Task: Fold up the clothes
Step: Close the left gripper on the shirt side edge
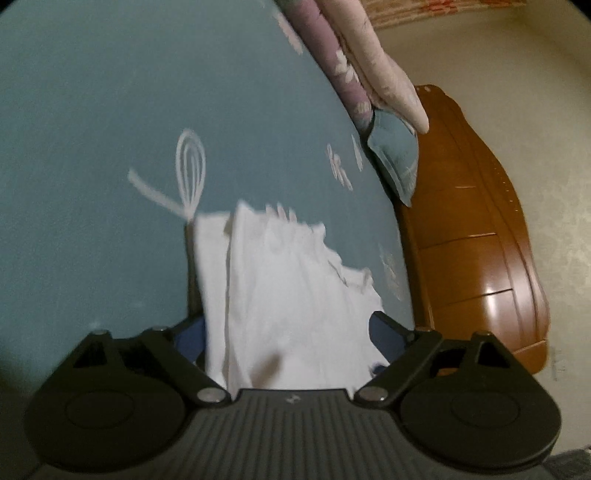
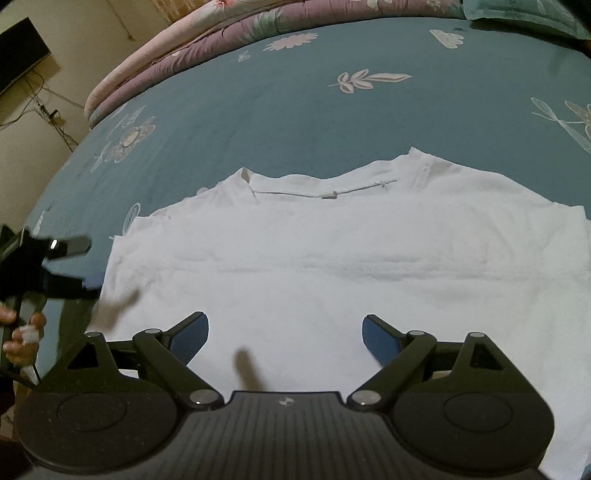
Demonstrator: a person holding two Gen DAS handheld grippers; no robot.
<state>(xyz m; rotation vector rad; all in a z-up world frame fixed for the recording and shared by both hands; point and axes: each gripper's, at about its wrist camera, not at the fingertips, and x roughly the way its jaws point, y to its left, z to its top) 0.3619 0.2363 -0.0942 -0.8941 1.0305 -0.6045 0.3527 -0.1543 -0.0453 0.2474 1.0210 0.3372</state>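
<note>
A white T-shirt (image 2: 332, 258) lies spread flat on the teal flowered bed sheet (image 2: 295, 110), its collar (image 2: 321, 184) toward the far side. My right gripper (image 2: 286, 336) hovers open over the shirt's near part, and nothing sits between its blue pads (image 2: 192, 336). My left gripper (image 2: 86, 264) is at the shirt's left edge, held by a person's hand (image 2: 22, 332). In the left wrist view the left gripper (image 1: 288, 332) stands wide open. The shirt's edge (image 1: 280, 277) lies between its fingers and hides part of the left one, and the pads do not press on it.
A pink and purple quilt (image 2: 221, 33) is piled along the bed's far side, with a teal pillow (image 1: 395, 155) beside it. A brown wooden bed frame (image 1: 480, 240) borders the mattress. A black screen (image 2: 18, 51) and cables hang on the wall at left.
</note>
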